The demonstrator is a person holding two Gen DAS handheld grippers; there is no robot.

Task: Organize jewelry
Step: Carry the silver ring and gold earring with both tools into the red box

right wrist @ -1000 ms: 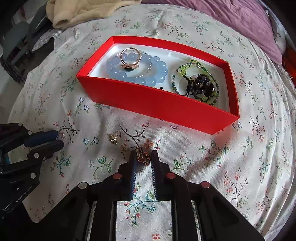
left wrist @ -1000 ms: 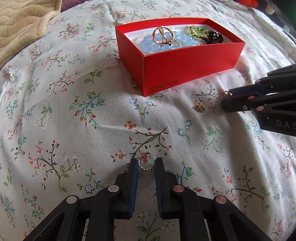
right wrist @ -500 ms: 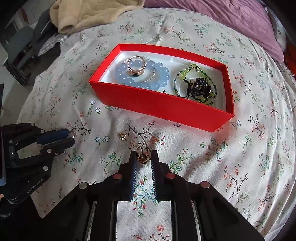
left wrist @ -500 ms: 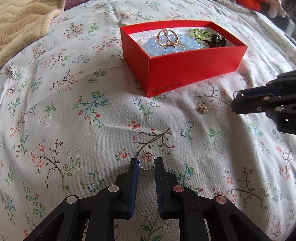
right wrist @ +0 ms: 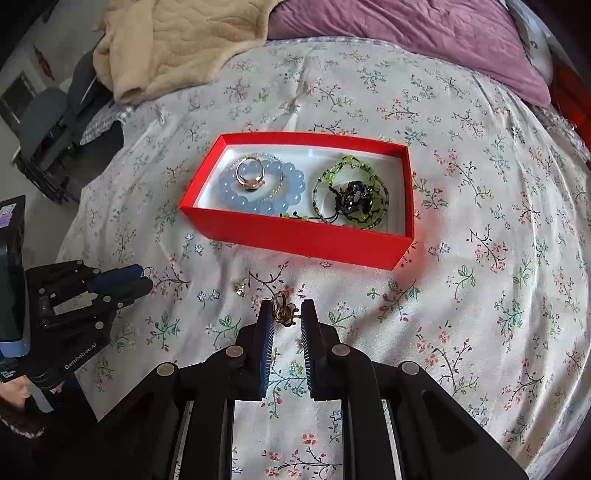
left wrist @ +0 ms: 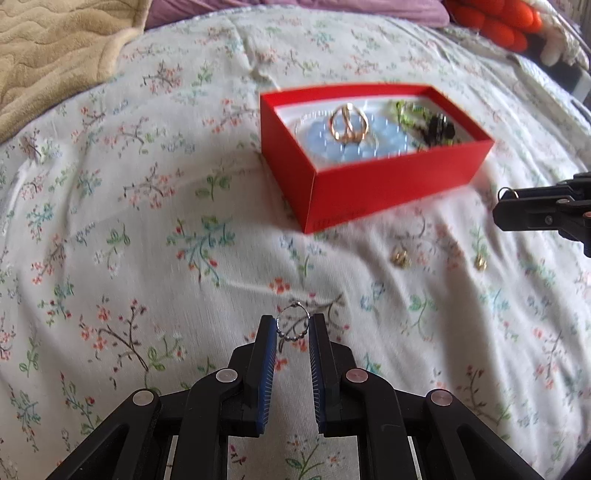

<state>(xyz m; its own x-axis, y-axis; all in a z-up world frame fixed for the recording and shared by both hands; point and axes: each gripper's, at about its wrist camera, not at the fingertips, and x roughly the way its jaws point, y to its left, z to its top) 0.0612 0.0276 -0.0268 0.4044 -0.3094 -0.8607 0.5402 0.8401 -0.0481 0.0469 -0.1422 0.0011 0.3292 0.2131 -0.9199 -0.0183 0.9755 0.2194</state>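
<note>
My left gripper [left wrist: 293, 323] is shut on a thin silver beaded ring [left wrist: 293, 326], held just above the floral bedspread [left wrist: 147, 258]. My right gripper [right wrist: 287, 308] is shut on a gold ring [right wrist: 282, 312], lifted off the cloth in front of the red box [right wrist: 295, 236]. The box holds a blue bead bracelet [right wrist: 262, 186] with a gold ring [right wrist: 250, 173] on it, a green bead bracelet [right wrist: 351, 192] and a dark piece [right wrist: 352, 197]. Two small gold pieces [left wrist: 400, 258] [left wrist: 480, 263] lie on the cloth before the box. The right gripper [left wrist: 498, 206] shows at the right edge of the left wrist view.
A beige blanket [right wrist: 166, 48] and a purple pillow [right wrist: 406, 48] lie at the far side of the bed. Orange fabric [left wrist: 491, 18] sits at the back right. The bed's left edge drops to a floor with a chair [right wrist: 48, 125]. A hand [right wrist: 14, 391] holds the left gripper [right wrist: 146, 278].
Both grippers have lifted with their rings, the right one more. The box now looks smaller and farther off. A second gold piece has come into sight where the right gripper was.
</note>
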